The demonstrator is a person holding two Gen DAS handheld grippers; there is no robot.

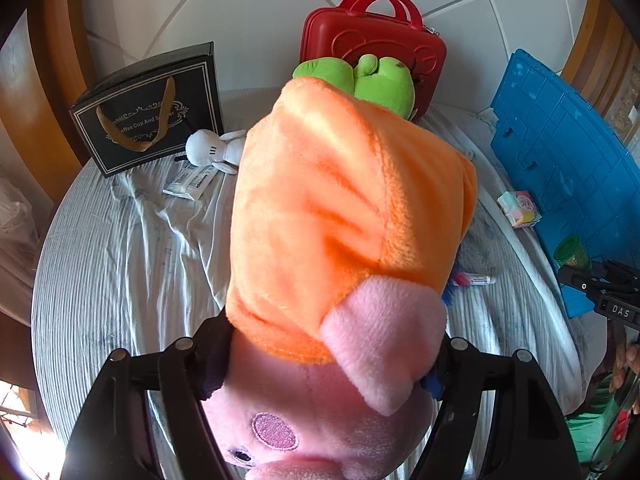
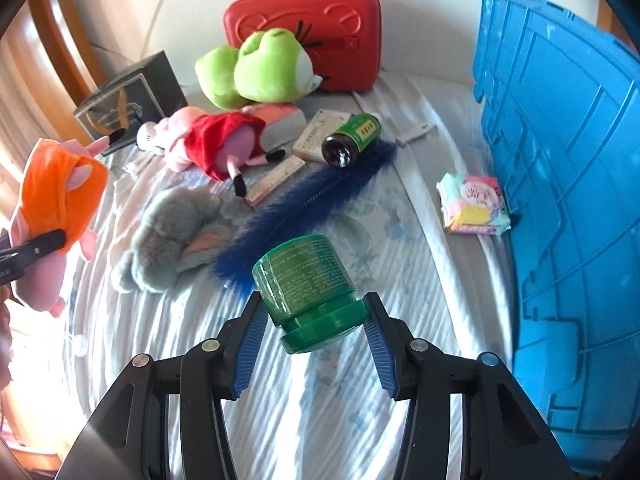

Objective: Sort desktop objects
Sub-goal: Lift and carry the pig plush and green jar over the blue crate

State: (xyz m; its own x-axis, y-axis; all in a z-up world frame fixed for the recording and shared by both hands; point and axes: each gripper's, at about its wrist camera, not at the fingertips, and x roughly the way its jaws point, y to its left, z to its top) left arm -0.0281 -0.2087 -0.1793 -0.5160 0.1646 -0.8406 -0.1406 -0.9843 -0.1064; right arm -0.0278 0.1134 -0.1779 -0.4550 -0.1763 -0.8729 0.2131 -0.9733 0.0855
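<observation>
My left gripper point(image 1: 326, 354) is shut on a pink pig plush in an orange carrot suit point(image 1: 340, 216), held up above the bed so it fills the left wrist view; the same plush point(image 2: 56, 208) shows at the left edge of the right wrist view. My right gripper point(image 2: 316, 312) is shut on a green plastic jar point(image 2: 306, 284), clamped near its lid and lifted off the sheet. On the bed lie a pig plush in a red dress point(image 2: 212, 144), a green frog plush point(image 2: 260, 68), a grey plush point(image 2: 172, 236), a blue feather point(image 2: 304, 200) and a brown bottle with a green label point(image 2: 352, 140).
A blue plastic crate point(image 2: 560, 208) stands along the right side. A red case point(image 2: 308, 20) leans at the headboard, a black gift bag point(image 1: 152, 112) at the back left. A pastel tissue pack point(image 2: 474, 206), flat boxes point(image 2: 316, 136) and a white plush point(image 1: 212, 148) lie on the striped sheet point(image 2: 360, 400).
</observation>
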